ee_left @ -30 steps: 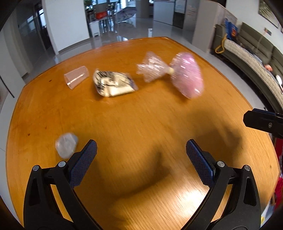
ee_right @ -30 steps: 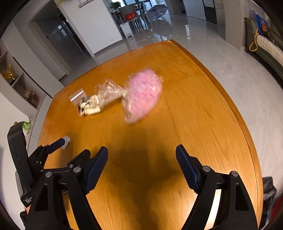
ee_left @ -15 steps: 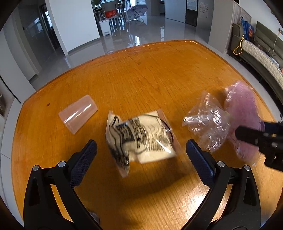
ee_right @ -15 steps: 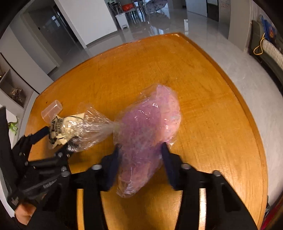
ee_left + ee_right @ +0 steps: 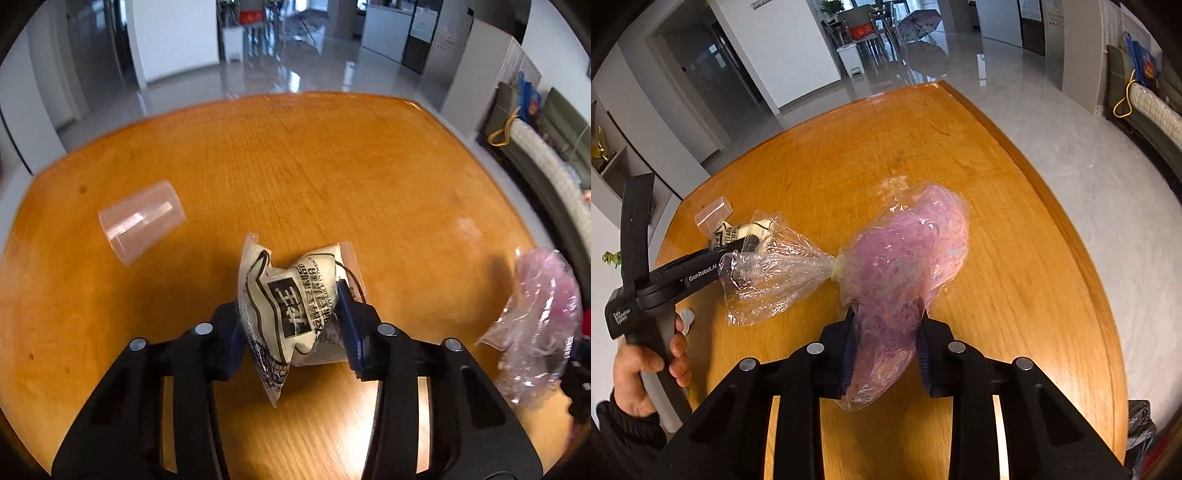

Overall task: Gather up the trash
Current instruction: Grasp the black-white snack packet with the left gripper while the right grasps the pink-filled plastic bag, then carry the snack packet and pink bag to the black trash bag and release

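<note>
Two grippers have just closed: left gripper (image 5: 291, 317) jaws clench crinkled white printed sachet (image 5: 291, 314); right gripper (image 5: 884, 347) jaws clench clear bag of pink shreds (image 5: 905, 266). Clear plastic cup (image 5: 142, 221) lies on glossy wooden table (image 5: 332, 166), sachet's ten o'clock.

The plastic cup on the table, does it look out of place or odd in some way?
Yes. The clear plastic cup lies tipped on its side on the wooden table, its open mouth towards the camera, apart from the printed packet. It appears empty, and nothing is spilled around it.
</note>
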Demonstrator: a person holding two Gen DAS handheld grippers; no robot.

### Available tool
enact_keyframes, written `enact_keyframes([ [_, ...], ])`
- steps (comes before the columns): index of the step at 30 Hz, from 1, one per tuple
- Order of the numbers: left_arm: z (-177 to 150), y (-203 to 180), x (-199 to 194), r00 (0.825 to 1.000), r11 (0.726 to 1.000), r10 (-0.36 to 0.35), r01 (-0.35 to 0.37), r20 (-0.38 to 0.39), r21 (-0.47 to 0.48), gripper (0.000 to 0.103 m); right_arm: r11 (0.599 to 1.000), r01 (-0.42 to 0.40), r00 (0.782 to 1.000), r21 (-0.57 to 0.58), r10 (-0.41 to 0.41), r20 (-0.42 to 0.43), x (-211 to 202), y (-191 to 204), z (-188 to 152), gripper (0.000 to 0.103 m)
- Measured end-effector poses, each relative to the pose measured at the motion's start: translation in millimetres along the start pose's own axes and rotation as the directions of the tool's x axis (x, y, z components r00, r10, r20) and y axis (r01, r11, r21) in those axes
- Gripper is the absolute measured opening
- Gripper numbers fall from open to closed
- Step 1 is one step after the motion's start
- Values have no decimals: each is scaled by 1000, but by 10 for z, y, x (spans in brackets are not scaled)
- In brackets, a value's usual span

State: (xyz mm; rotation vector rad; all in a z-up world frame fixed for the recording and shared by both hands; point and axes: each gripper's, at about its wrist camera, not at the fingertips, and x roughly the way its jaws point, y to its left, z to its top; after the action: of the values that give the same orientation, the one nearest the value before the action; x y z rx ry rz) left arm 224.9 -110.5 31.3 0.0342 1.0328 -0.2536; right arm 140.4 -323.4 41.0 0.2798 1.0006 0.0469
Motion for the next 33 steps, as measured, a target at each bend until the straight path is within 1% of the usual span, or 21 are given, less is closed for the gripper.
enact_keyframes([
  [1, -53, -36, -18, 1000, 1000, -22, 23, -14, 8, 42, 1000, -3, 1000, 4, 3, 4, -39, -12, -44, 29],
  [3, -156, -118, -59, 1000, 999, -5, 5, -15, 42, 42, 1000, -13, 1000, 13, 12, 11, -166, -69, -153, 29],
  [6, -288, -175, -136, 998, 998, -53, 54, -37, 28, 41, 1000, -14, 1000, 26, 14, 25, -350, -153, -299, 29],
  [8, -391, -212, -215, 996, 997, -77, 77, -46, 1, 41, 999, -17, 999, 33, 16, 35, -505, -225, -414, 29],
  [11, -588, -341, -347, 991, 992, -125, 126, -42, 17, 40, 999, -17, 998, 42, 14, 57, -706, -297, -541, 29],
  [13, -736, -461, -466, 986, 986, -160, 162, -41, 36, 40, 999, -15, 997, 52, 11, 77, -869, -369, -656, 29],
  [17, -953, -733, -702, 982, 976, -190, 191, -22, 104, 40, 996, -14, 994, 84, 5, 109, -1179, -550, -922, 29],
  [21, -1122, -1106, -897, 970, 955, -242, 241, -17, 174, 40, 991, 2, 990, 132, -20, 138, -1487, -810, -1244, 29],
  [23, -1207, -1381, -992, 964, 939, -266, 262, -16, 223, 40, 987, 11, 988, 161, -35, 151, -1624, -949, -1402, 29],
  [27, -1398, -1933, -1140, 948, 896, -318, 311, -29, 317, 40, 972, 38, 981, 231, -81, 176, -1940, -1289, -1768, 29],
  [30, -1553, -2344, -1228, 935, 856, -352, 343, -50, 387, 40, 958, 60, 974, 279, -118, 195, -2175, -1520, -2034, 29],
  [33, -1757, -2727, -1324, 918, 807, -387, 380, -80, 452, 40, 937, 85, 964, 340, -164, 211, -2427, -1829, -2309, 29],
])
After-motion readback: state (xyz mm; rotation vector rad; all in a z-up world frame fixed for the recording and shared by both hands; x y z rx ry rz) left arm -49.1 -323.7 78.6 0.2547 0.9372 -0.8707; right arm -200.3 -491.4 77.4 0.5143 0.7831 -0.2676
